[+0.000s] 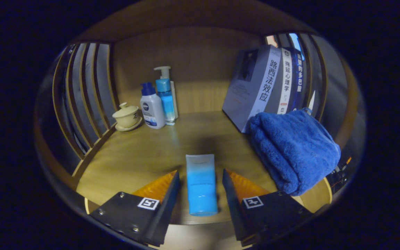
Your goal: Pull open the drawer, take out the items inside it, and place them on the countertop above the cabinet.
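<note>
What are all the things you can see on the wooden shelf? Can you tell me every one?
Tube: one, blue fading to white at the far end, lying on the countertop between the fingers.
Towel: one, blue and fluffy, folded, beyond the right-hand finger, in front of the books.
Books: a few, grey, white and dark blue, upright and leaning, behind the towel.
Bottles: about three, white and blue, one with a pump top, standing together at the back.
Lidded cup: one, cream, on a saucer beside the bottles.
Countertop: one, light wood, with slatted sides.
Fingers: two, apart, with a gap to the tube on each side.
</note>
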### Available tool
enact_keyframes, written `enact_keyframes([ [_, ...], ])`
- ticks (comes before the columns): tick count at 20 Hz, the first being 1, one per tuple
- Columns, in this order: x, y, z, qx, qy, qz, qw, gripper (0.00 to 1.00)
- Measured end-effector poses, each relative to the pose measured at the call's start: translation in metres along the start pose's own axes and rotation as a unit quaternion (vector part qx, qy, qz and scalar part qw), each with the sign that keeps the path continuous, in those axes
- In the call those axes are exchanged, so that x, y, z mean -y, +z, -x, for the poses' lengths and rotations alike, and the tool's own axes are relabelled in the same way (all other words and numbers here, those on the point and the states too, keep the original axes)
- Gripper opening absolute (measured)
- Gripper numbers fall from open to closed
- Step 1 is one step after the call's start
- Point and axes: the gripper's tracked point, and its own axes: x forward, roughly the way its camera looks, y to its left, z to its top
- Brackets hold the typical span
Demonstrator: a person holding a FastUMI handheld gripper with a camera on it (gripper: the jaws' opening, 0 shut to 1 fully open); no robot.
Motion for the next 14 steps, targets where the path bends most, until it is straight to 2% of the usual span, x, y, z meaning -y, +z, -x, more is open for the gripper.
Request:
enact_keyframes([
  [2, 0.003, 0.011, 0.02, 0.026, 0.002, 0.006, 1.0, 0.73],
  [8, 0.028, 0.028, 0.107, 0.118, -0.029, 0.023, 0.992, 0.73],
  [14, 0.043, -0.001, 0.177, 0.167, -0.052, 0.011, 0.984, 0.73],
])
